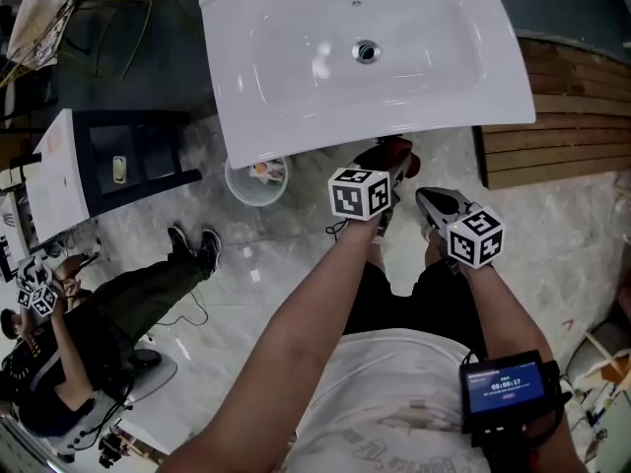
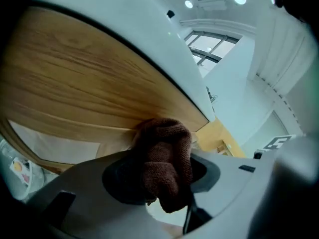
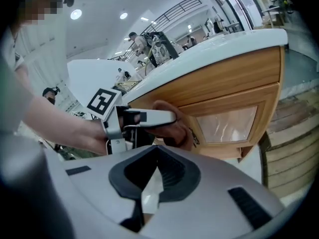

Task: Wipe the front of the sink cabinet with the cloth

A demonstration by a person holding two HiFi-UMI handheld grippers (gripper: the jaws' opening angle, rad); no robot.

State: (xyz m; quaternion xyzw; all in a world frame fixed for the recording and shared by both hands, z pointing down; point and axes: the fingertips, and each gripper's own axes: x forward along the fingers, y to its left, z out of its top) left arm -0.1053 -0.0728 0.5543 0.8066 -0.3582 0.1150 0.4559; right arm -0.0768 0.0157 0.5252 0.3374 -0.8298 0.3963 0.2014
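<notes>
Under the front lip of the sink [image 1: 286, 87], we have the cloth [image 2: 164, 153] bunched against the wooden cabinet front [image 2: 75, 78], at the seam between the upper band and the panel below it.

Step in hand, as we judge it: wiping the cabinet front.

Technique notes:
- Press so the wad flattens on the wood; only its crown seems to touch now.
- Stroke along the grain in overlapping passes, then drop to the lower panel with the pale inset.
- Keep the hard jaw tips off the veneer and let only fabric rub.
- Hold the spare tool out of the stroke path.

Left hand-held gripper [image 1: 386, 170]: jaws clamped narrow on the brown cloth, with folds hanging out on both sides.

Right hand-held gripper [image 3: 149, 183]: jaws all but together with nothing between them. It sits just beside the left one and points at the cabinet without touching it.
</notes>
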